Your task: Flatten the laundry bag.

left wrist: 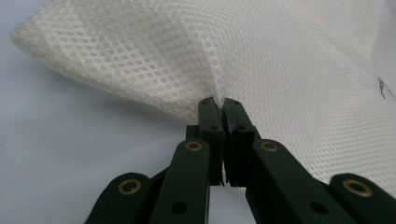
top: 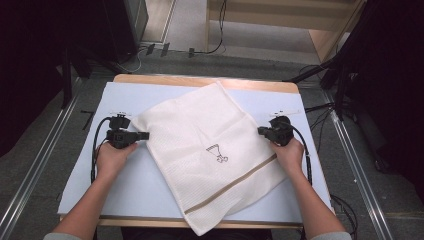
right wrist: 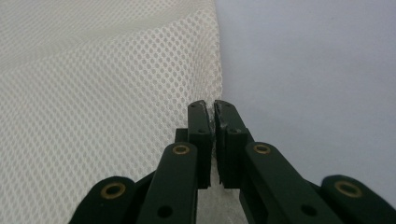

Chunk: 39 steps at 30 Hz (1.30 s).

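One white mesh bag [top: 205,150] flat and skewed across the middle of the desk [top: 125,185], upper corner toward the far edge, lower corner hanging just past the near edge. Small dark printed mark [top: 218,154] near its centre, tan band [top: 235,182] across the lower part. Contents not discernible; lies flat and looks limp.

Pinched at both side edges. Left gripper [top: 145,135] clamped tight on the left corner, mesh [left wrist: 219,91] puckered into a ridge between the closed jaws. Right gripper [top: 261,131] closed on the right edge, a thin strip of mesh [right wrist: 214,112] caught between the pads.

Pale blue desk surface bare to the left of the bag and along the far right corner, with open room on both sides. Wooden rim [top: 200,80] at the far edge. Grey floor [top: 50,165] and metal rails [top: 360,165] beyond the desk on either side.
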Each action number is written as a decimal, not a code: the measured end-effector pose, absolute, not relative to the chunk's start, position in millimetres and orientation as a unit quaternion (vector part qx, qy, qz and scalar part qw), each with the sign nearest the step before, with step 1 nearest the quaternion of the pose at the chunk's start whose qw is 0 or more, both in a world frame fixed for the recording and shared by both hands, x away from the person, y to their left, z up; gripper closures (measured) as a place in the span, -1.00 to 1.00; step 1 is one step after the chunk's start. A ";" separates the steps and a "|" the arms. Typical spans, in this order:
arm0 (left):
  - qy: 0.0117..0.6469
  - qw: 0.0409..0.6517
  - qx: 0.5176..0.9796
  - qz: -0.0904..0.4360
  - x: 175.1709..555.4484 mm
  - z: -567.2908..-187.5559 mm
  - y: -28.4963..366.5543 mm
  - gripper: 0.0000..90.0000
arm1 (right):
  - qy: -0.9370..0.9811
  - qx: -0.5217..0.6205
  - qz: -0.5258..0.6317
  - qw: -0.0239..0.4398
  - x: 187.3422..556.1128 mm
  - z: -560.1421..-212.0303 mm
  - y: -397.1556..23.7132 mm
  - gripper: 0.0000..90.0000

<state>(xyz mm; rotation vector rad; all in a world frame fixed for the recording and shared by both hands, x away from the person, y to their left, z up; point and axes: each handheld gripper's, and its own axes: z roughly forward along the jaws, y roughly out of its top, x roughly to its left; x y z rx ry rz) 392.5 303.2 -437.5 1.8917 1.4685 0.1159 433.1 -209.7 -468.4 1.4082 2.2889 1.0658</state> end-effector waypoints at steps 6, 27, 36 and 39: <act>0.569 0.363 0.735 0.062 408.0 -433.0 311.6 0.99 | 0.799 0.466 0.363 0.114 410.7 -468.1 -203.5 0.94; 0.559 0.368 0.739 0.074 440.4 -427.7 316.7 0.74 | 0.818 0.433 0.366 0.097 352.9 -465.5 -190.9 0.73; 0.554 0.380 0.737 0.081 412.3 -417.3 320.6 0.28 | 0.798 0.437 0.397 0.121 366.9 -450.6 -192.2 0.42; 0.549 0.373 0.744 0.082 399.2 -417.8 318.0 0.22 | 0.800 0.436 0.394 0.123 371.1 -450.6 -186.5 0.36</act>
